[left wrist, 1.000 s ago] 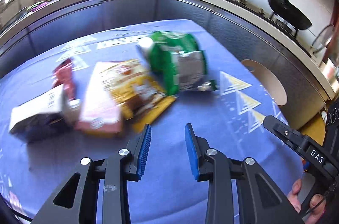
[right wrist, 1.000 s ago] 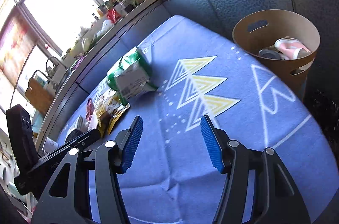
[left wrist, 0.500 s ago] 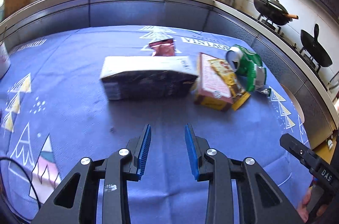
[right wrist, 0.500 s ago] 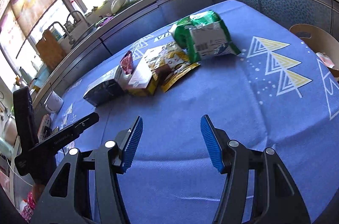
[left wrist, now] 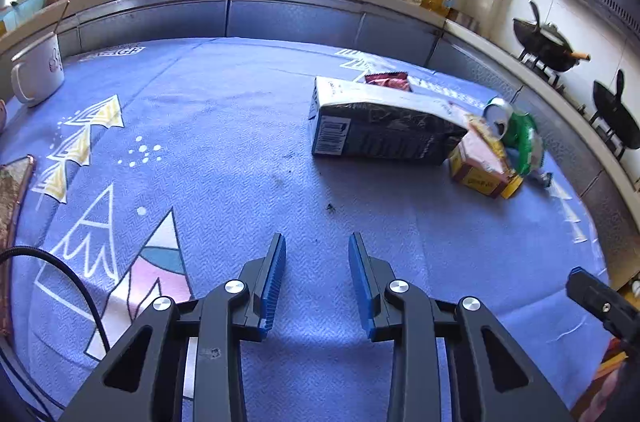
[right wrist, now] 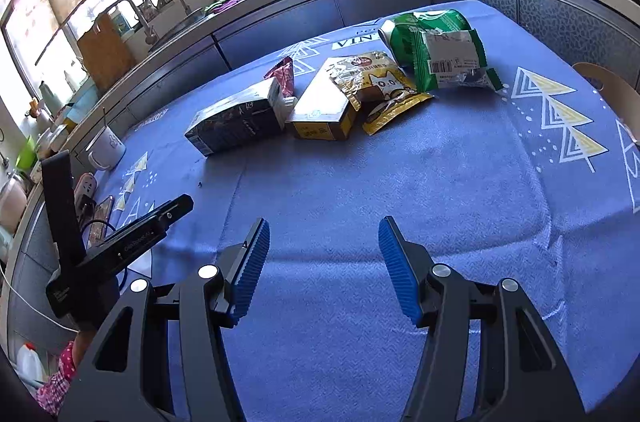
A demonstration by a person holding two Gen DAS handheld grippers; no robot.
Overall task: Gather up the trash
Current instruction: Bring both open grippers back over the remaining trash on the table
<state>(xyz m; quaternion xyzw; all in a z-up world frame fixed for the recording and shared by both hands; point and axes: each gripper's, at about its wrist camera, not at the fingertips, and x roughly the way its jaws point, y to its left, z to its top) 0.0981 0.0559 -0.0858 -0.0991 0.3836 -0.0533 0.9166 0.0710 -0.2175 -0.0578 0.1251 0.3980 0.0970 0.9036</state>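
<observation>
Both grippers, left (left wrist: 316,282) and right (right wrist: 322,268), empty over littered, perhaps stained blue cloth (right wrist: 400,182)

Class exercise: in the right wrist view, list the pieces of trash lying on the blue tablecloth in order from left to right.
Dark carton → red wrapper → tan box → yellow cat pouch → green bag.
</observation>
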